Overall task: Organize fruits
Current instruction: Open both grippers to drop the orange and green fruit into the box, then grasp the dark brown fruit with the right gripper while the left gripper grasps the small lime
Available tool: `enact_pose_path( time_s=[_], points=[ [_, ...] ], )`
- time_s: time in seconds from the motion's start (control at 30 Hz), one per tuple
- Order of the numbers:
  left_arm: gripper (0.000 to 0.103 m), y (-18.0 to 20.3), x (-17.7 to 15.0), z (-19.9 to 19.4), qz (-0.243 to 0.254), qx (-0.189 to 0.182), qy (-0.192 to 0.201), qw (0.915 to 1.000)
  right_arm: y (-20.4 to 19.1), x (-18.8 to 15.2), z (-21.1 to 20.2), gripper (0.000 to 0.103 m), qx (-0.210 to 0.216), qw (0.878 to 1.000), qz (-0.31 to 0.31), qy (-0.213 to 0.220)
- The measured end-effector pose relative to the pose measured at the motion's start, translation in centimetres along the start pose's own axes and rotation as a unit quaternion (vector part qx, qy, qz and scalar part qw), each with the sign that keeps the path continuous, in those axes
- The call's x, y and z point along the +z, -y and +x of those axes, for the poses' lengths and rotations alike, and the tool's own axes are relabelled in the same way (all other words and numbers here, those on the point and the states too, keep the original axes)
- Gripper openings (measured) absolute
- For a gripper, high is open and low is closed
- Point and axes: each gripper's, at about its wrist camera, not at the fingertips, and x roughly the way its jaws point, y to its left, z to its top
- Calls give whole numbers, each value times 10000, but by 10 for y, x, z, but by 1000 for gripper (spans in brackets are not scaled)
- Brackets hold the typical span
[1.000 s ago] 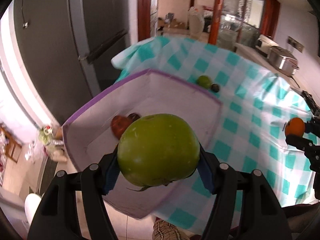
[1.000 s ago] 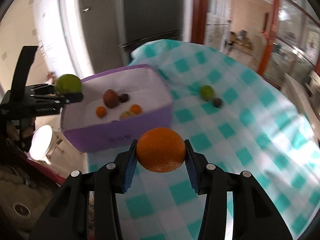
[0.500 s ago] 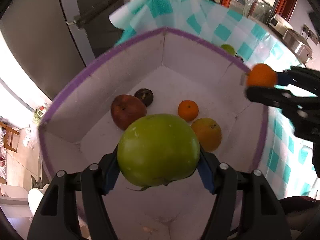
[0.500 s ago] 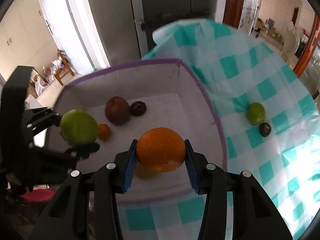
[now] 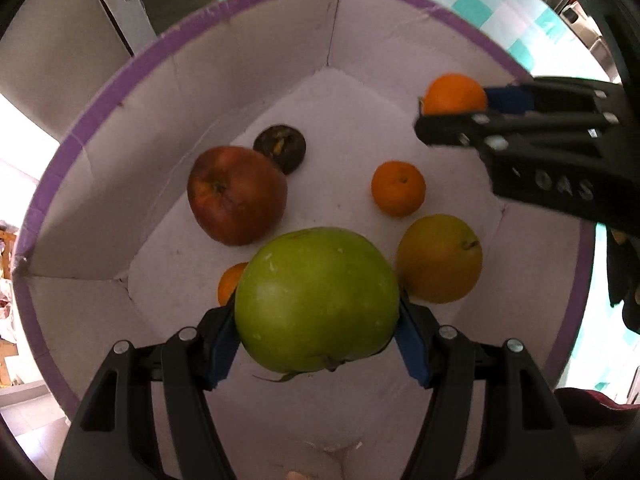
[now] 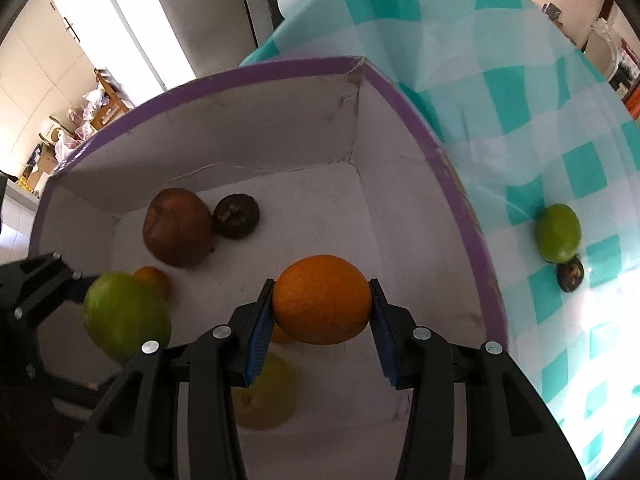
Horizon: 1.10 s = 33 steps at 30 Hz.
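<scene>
in the left wrist view, your left hand-held gripper (image 5: 318,336) is clamped on the big green fruit (image 5: 316,300), its blue pads pressing both flanks so it hangs over the floor of the purple-rimmed box (image 5: 100,112), pointing steeply down, which suits a gentle drop. below it lie a red apple (image 5: 236,196), a dark shrivelled fruit (image 5: 280,148), a small tangerine (image 5: 398,188), a yellowish pear-like fruit (image 5: 440,258) and another tangerine (image 5: 230,286) half hidden behind your load, so pick a bare patch. in the right wrist view, your right hand-held gripper (image 6: 320,332) grips the orange (image 6: 322,300) across its middle, already inside the box walls, beside the left one. a lime (image 6: 558,232) and a small dark fruit (image 6: 571,276) touching it wait on the checked tabletop (image 6: 520,100), well apart from the box, probably the next to gather.
</scene>
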Motion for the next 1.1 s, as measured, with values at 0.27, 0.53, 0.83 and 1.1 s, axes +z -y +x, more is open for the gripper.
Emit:
enact_pose_path(
  time_s=[0.27, 0.53, 0.83, 1.1],
  points=[
    [67, 6, 22, 12, 125, 78, -219, 9997, -2, 25, 35, 45, -126, 9974, 3, -709],
    [67, 4, 26, 24, 147, -49, -315, 9994, -17, 40, 55, 45, -303, 9935, -438, -1006],
    [79, -1, 27, 11, 152, -410, -112, 9990, -15, 38, 36, 63, -161, 9978, -211, -608],
    [88, -2, 17, -20, 538, -725, 553, 9944, 9, 20, -21, 64, 510, 9975, 364, 328]
  ],
)
